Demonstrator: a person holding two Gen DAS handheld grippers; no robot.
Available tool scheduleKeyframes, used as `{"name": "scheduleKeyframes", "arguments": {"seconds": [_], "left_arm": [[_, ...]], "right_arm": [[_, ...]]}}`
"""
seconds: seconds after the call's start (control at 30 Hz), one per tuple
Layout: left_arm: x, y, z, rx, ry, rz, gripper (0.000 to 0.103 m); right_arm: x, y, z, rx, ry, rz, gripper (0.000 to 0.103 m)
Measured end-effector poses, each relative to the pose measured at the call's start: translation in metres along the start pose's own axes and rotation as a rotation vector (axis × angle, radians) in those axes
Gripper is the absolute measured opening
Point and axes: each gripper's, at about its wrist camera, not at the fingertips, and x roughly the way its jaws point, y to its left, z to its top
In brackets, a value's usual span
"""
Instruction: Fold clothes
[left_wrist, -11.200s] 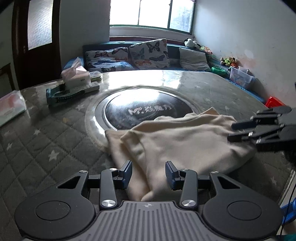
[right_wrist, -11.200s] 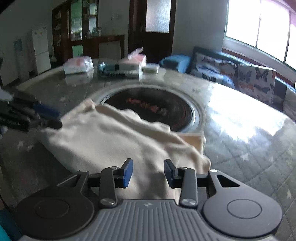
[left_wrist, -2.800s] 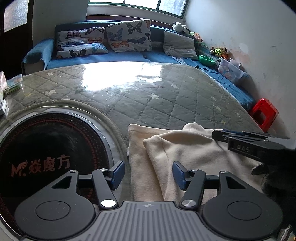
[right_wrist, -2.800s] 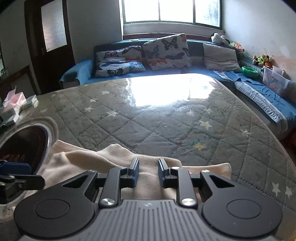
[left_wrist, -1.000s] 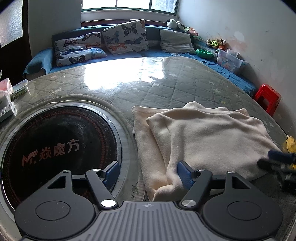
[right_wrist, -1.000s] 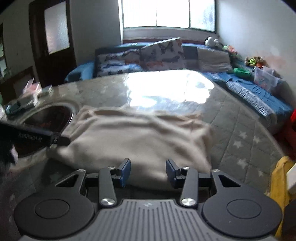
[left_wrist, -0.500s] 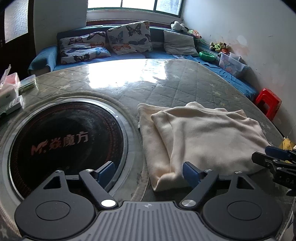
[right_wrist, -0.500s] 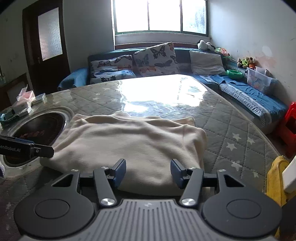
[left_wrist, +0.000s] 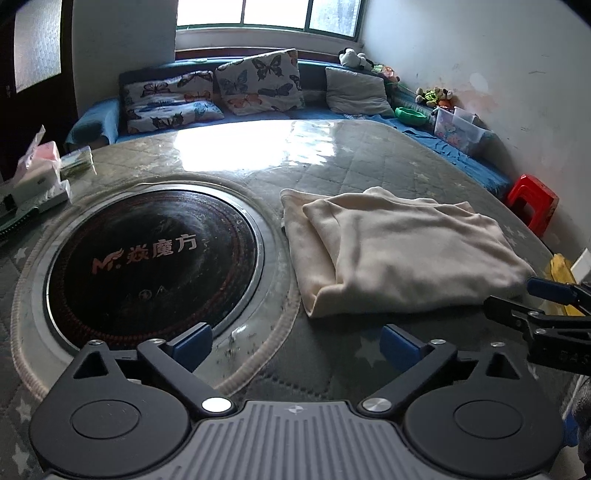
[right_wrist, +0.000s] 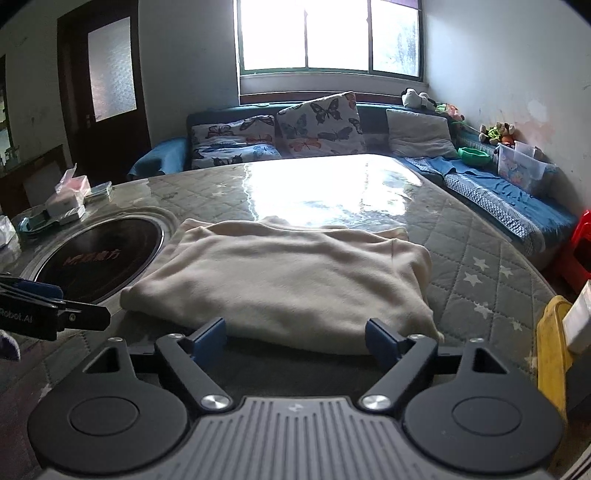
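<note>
Cream garment (left_wrist: 402, 251) lies folded right of the hotplate (left_wrist: 151, 258) (edges slightly uneven); left gripper (left_wrist: 295, 345) and right gripper (right_wrist: 295, 338) spread wide, empty, fold apparently complete.

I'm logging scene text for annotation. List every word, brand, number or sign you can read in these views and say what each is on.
"M 焱魔方" in orange: on the round black cooktop set into the table.
"Robot.AI", start cut off: on the left gripper, seen in the right wrist view.
White characters on the right gripper in the left wrist view: too cut off to read.
Print on the tissue packs: too small to read.
</note>
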Motion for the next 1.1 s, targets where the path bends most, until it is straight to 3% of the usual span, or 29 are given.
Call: {"name": "scheduleKeyframes", "arguments": {"seconds": [0.3,1.1], "left_arm": [[-0.017,-0.006,-0.017,0.031,-0.020,0.015,0.103],[-0.023,-0.025,-0.045,0.073,-0.021,0.008,0.103]], "right_arm": [[-0.010,0.013,-0.015,-0.006,0.010,-0.039,0.103],[-0.021,0.013,-0.037,0.046,0.040,-0.074,0.103]]}}
